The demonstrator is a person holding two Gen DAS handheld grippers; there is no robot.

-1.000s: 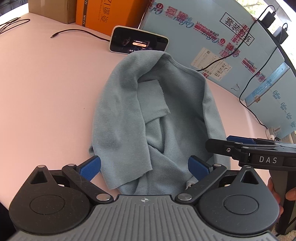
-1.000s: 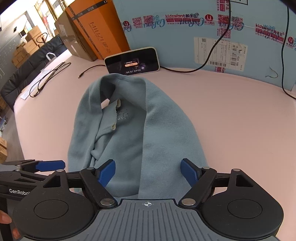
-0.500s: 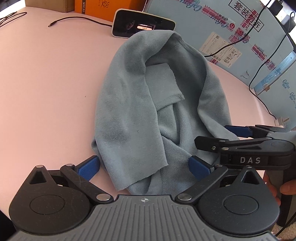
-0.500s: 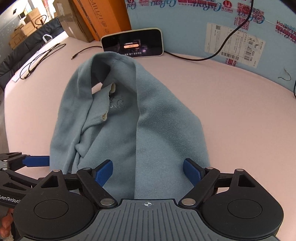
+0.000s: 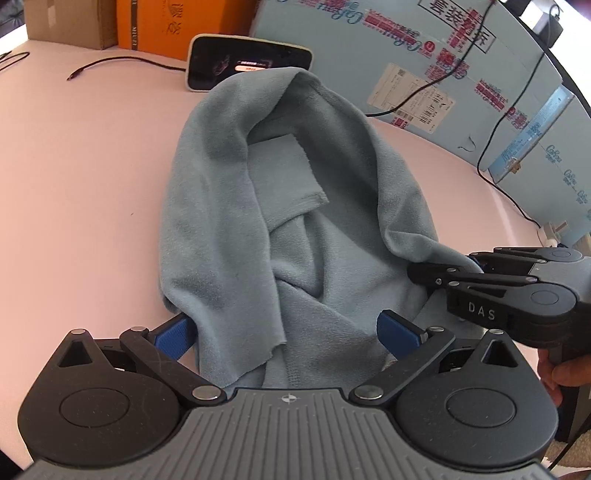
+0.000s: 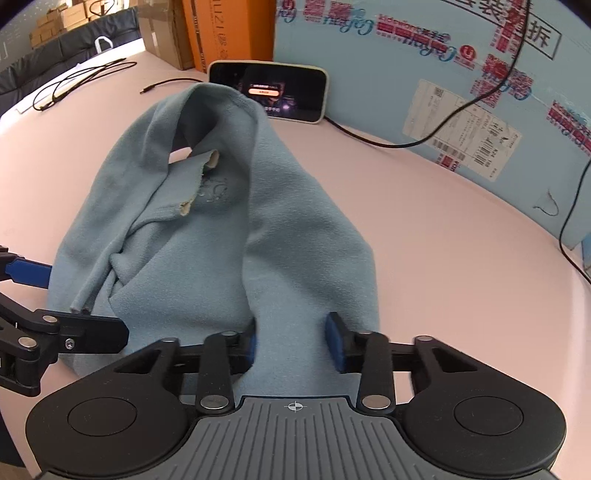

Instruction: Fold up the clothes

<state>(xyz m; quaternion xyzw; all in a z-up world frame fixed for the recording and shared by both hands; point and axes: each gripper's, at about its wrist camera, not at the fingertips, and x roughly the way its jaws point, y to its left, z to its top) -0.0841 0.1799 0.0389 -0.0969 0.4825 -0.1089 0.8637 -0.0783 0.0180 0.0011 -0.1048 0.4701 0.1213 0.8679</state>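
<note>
A light blue fleece garment point(image 5: 295, 206) lies bunched lengthwise on the pink table point(image 5: 74, 184), its sides folded inward; it also shows in the right wrist view point(image 6: 229, 229). My left gripper point(image 5: 286, 328) is open, its blue pads on either side of the garment's near hem. My right gripper point(image 6: 291, 343) has its pads partly closed around a fold of the near right edge, with cloth between them. The right gripper also shows from the side in the left wrist view point(image 5: 443, 273), pressed to the garment's right edge.
A phone point(image 5: 247, 62) stands propped behind the garment, against blue printed boxes point(image 5: 424, 55). An orange box point(image 5: 166, 26) and a brown carton point(image 5: 62, 22) stand at the back left. Black cables point(image 5: 110, 66) run over the table and boxes.
Both grippers have moved forward onto the garment's near edge. The right gripper's pads have narrowed around a fold of cloth. The left gripper stays wide open.
</note>
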